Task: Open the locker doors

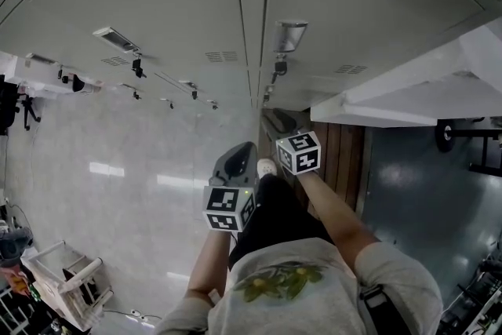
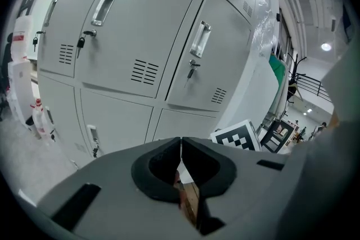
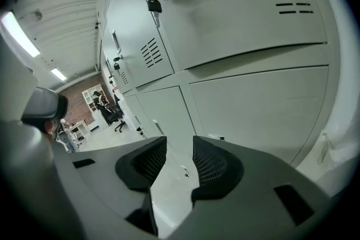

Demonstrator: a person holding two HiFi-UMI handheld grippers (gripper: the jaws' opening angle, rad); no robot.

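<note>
My left claw [image 2: 180, 149] is pinched closed on nothing; my right claw [image 3: 179, 157] stands parted, empty. Ahead of my left, untouched, two handled locker doors [image 2: 121, 25] sit closed, one key [image 2: 81, 42] hanging at each.

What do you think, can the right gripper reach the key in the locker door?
Probably yes. Nothing stands between the right gripper and the door, and its jaws are apart and empty. The key sits above where it aims, so it would need to lift.
</note>
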